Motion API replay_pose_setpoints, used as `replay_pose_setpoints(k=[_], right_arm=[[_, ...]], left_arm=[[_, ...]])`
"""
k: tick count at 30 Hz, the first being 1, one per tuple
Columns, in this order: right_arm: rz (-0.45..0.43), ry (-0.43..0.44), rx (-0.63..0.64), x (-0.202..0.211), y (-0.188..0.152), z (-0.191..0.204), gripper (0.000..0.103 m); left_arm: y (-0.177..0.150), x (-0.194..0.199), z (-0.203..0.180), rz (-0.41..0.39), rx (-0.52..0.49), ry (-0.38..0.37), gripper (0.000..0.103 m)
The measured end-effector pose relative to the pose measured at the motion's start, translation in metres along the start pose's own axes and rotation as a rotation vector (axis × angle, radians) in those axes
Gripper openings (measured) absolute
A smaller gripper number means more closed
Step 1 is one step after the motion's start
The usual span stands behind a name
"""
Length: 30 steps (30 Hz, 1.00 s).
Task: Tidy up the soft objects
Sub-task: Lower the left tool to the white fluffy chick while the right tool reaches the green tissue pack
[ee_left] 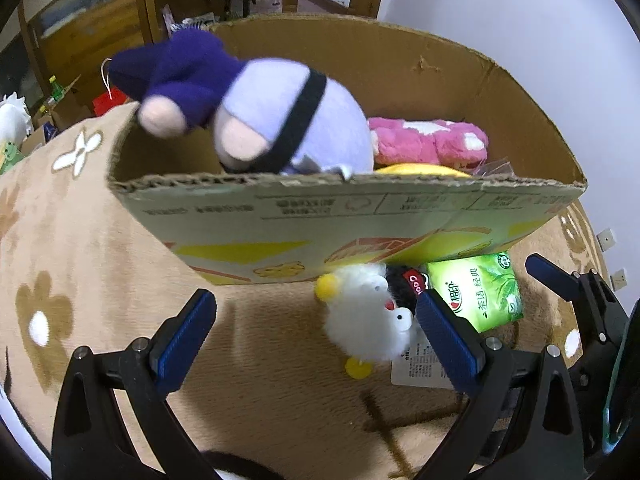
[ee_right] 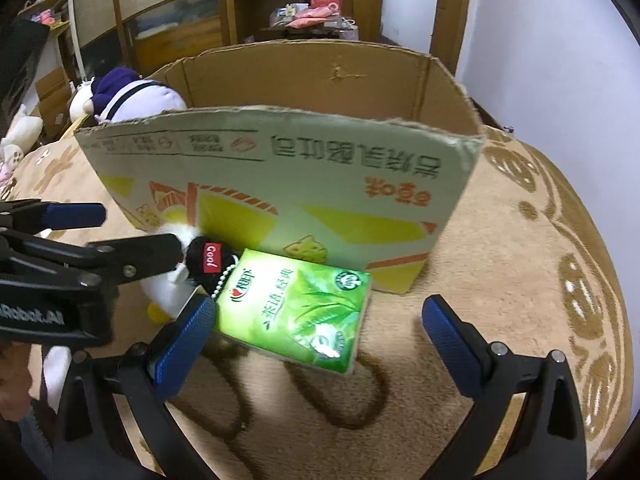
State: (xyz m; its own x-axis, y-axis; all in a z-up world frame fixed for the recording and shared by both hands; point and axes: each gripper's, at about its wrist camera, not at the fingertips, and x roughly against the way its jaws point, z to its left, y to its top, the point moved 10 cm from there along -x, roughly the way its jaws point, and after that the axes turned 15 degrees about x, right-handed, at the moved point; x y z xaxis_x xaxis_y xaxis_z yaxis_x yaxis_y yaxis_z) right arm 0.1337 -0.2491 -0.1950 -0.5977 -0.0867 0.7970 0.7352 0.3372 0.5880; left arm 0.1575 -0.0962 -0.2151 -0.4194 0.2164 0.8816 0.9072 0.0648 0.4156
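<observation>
Left wrist view: the left gripper (ee_left: 316, 334) hangs with jaws wide open, empty, over a tan flower blanket (ee_left: 80, 280). A white fluffy chick toy (ee_left: 364, 312) lies just ahead by the cardboard box (ee_left: 320, 216), where a purple plush (ee_left: 256, 112) pokes out.

Right wrist view: the right gripper (ee_right: 320, 344) is open too, straddling a green tissue pack (ee_right: 296, 312).
</observation>
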Motion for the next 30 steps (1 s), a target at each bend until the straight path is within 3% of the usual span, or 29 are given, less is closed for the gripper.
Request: replay_pose_setpoints(k=[17,30], right_arm=[[0.030,0.059,-0.030,-0.011,-0.001,0.004,0.103],[0.033,0.053,-0.024,-0.014,-0.002,0.011,0.103]], left_arm=[[-0.005,-0.025,0.003,0.071,0.045,-0.035,0.100],[-0.006,-0.043,0.008,0.111,0.083,-0.056,0.099]])
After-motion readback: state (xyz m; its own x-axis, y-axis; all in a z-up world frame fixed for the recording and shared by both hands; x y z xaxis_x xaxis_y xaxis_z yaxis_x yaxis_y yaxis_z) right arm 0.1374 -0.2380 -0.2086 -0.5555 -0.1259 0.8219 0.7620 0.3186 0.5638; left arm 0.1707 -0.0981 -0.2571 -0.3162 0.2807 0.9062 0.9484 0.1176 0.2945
